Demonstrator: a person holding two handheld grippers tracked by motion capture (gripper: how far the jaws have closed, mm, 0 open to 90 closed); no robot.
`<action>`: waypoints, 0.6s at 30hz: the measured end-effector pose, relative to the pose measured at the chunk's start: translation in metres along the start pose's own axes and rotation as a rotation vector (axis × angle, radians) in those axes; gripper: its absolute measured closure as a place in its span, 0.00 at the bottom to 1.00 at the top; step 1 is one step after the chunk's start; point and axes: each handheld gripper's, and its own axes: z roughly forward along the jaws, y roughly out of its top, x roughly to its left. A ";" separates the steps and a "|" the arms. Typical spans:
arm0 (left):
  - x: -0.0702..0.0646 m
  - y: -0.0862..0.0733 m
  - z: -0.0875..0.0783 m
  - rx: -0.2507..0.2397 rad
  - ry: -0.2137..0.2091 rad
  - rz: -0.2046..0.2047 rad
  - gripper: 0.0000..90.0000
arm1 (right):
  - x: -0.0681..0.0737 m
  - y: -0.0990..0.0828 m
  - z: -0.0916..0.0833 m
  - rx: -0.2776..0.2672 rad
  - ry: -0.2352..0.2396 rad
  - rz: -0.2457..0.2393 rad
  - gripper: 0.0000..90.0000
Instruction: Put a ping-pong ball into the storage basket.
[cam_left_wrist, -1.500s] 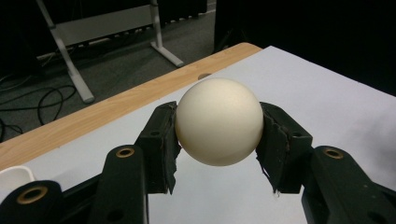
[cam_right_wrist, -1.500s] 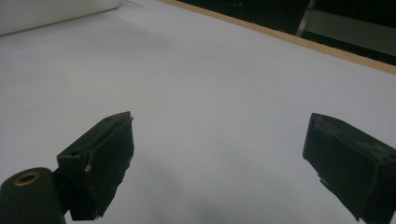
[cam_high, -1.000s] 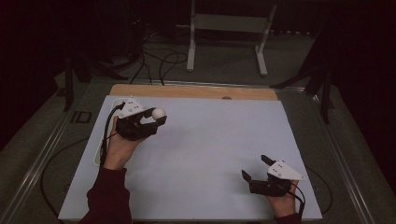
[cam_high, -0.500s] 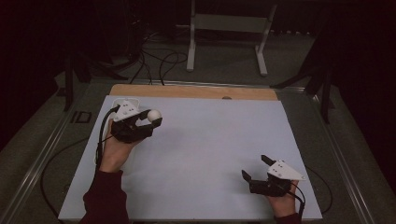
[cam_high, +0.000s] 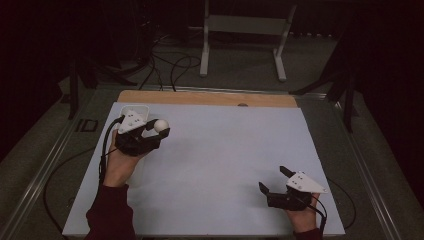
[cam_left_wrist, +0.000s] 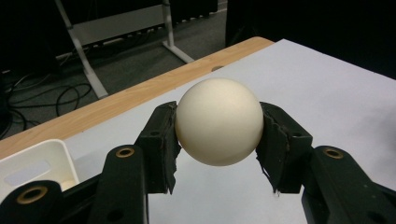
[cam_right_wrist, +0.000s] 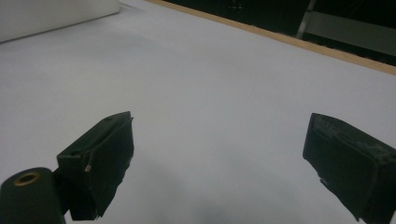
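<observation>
The left tongs (cam_left_wrist: 218, 140) pinch a white ball (cam_left_wrist: 218, 121) between their two black pads, one pad on each flank, a little below the ball's widest line. In the high view the left tongs (cam_high: 154, 134) carry the ball (cam_high: 160, 125) clear of the surface (cam_high: 225, 165). Just behind and to the side of them sits a white tray (cam_high: 141, 108), whose near corner also shows at the lower left of the left gripper view (cam_left_wrist: 32, 161). What lies inside the tray cannot be told: its floor looks bare where visible, but most of it is hidden by the tongs.

The right tongs (cam_right_wrist: 224, 163) stand spread wide with nothing between them, low over the surface and well apart from the ball; in the high view they (cam_high: 274, 181) rest near the front edge.

The ball is smooth and round, and the pads hold it on two small patches only. The pad edges look frayed. My judgement is that a tilt or a slight loosening of the squeeze could let it slip out, and on this flat sheet it would roll freely, perhaps off the edge. If the aim is the tray, releasing too high could make it bounce out over the low wall.
</observation>
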 end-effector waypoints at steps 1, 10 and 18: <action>0.000 -0.001 0.000 0.000 0.001 -0.002 0.57 | 0.000 0.000 0.000 0.000 -0.001 0.000 0.09; 0.002 -0.009 -0.002 0.003 0.004 -0.014 0.57 | 0.000 0.000 -0.001 -0.002 -0.004 -0.002 0.09; 0.004 -0.015 -0.003 0.008 0.009 -0.025 0.57 | 0.000 0.000 -0.001 0.000 -0.004 0.000 0.09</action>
